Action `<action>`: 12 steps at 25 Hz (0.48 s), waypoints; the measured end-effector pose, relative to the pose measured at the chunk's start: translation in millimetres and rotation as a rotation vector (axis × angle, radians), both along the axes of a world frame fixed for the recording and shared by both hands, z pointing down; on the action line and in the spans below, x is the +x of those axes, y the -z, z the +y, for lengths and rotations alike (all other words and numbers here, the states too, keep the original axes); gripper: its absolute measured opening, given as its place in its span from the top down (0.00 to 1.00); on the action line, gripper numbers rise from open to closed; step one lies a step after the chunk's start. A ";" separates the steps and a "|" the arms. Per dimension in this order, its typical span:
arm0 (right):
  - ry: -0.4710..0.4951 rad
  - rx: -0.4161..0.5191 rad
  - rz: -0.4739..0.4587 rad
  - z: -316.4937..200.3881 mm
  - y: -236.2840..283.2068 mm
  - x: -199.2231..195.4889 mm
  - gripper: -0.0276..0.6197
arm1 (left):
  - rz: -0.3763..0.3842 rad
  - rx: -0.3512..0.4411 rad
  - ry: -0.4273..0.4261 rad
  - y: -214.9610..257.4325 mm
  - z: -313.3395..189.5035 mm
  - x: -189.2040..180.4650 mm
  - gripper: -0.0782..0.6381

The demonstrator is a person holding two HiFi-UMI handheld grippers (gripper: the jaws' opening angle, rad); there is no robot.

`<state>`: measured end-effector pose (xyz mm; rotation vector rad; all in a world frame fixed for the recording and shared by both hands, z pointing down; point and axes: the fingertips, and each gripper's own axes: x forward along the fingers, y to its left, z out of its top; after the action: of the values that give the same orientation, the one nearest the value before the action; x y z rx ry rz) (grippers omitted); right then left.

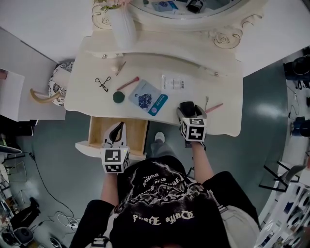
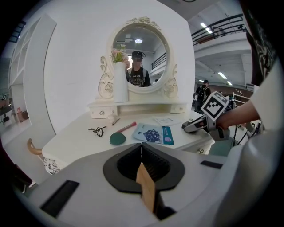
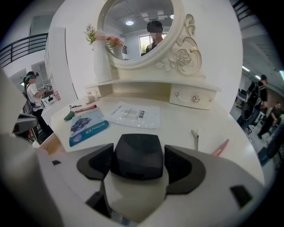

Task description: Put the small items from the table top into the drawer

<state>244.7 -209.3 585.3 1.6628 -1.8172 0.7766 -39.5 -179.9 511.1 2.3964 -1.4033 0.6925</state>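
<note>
Head view above table (image 1: 223, 92); gripper views face mirror (image 2: 141, 57)

Cream table (image 1: 227, 97) carrying blue packet (image 1: 147, 97), green puff (image 1: 118, 97)

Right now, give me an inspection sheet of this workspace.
Surface: white dressing table, drawer open.
Job's things: eyelash curler, green puff, pink pencil, blue packet, clear packet, tweezers, pink pen lie on top.
Clutter: vase beside mirror.
Grippers: left gripper tongs together, over drawer; right gripper tongs shut on black case.
Cables: floor cables at person's left.
Surroundings: patterned stool beside table; bystander behind.
</note>
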 end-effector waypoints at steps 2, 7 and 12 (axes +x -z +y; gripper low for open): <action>-0.001 0.004 0.001 -0.1 -0.3 -0.4 0.43 | 0.000 -0.002 0.004 -0.8 0.1 -0.3 0.87; -0.004 0.005 0.004 -0.5 -0.4 1.6 0.43 | -0.002 0.003 0.003 -0.7 0.0 2.3 0.87; -0.006 0.003 0.007 0.1 0.2 2.6 0.43 | -0.003 0.005 0.006 -0.2 2.4 3.5 0.87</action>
<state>247.3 -209.2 585.1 1.6715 -1.8102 0.7699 -36.1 -177.5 511.3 2.3951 -1.4145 0.6917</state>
